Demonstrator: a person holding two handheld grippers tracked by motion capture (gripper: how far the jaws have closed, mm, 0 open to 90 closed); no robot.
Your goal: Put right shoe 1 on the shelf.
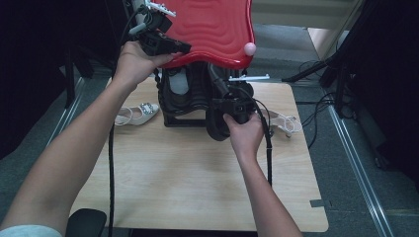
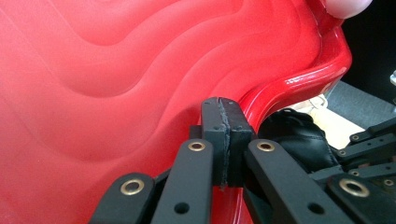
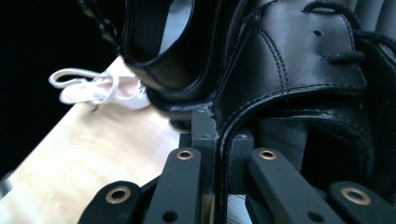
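My left gripper (image 1: 174, 48) is pinched shut on the red tray (image 1: 212, 29) rim, holding it tilted above the rack (image 1: 185, 106). Right gripper (image 3: 215, 140), below the tray, clamps a black shoe's (image 3: 289, 70) edge, so it's nearer.

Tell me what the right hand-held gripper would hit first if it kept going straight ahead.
Nothing lies apart from it: the right hand-held gripper is already shut on the collar edge of a black shoe, so that shoe's upper comes first. A second black shoe sits just beside it.
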